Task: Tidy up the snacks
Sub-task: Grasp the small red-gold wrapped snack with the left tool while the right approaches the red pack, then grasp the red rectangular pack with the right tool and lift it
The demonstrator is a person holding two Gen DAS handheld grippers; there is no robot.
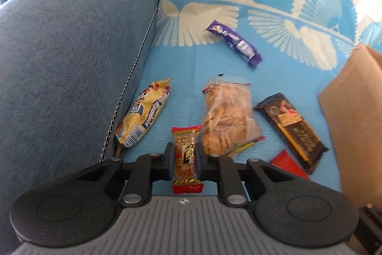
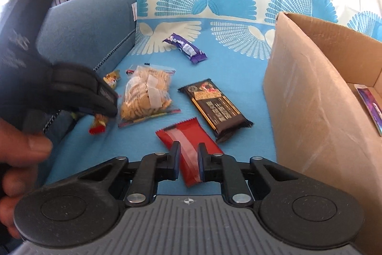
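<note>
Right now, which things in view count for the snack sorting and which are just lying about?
In play:
left gripper shut on small red-ended nut bar
right gripper shut on flat red packet
purple chocolate bar
clear biscuit bag
dark chocolate packet
yellow wafer packet
brown cardboard box

Lying about:
blue sofa arm
blue fan-print cover

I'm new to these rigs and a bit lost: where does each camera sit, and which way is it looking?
Left wrist: on the left tool, looking down along its fingers at a small red-ended cereal bar gripped between them.
Right wrist: on the right tool, clamped on a flat red foil packet; a hand shows at the left edge.
Shared: clear bag of biscuits, brown cardboard box.
</note>
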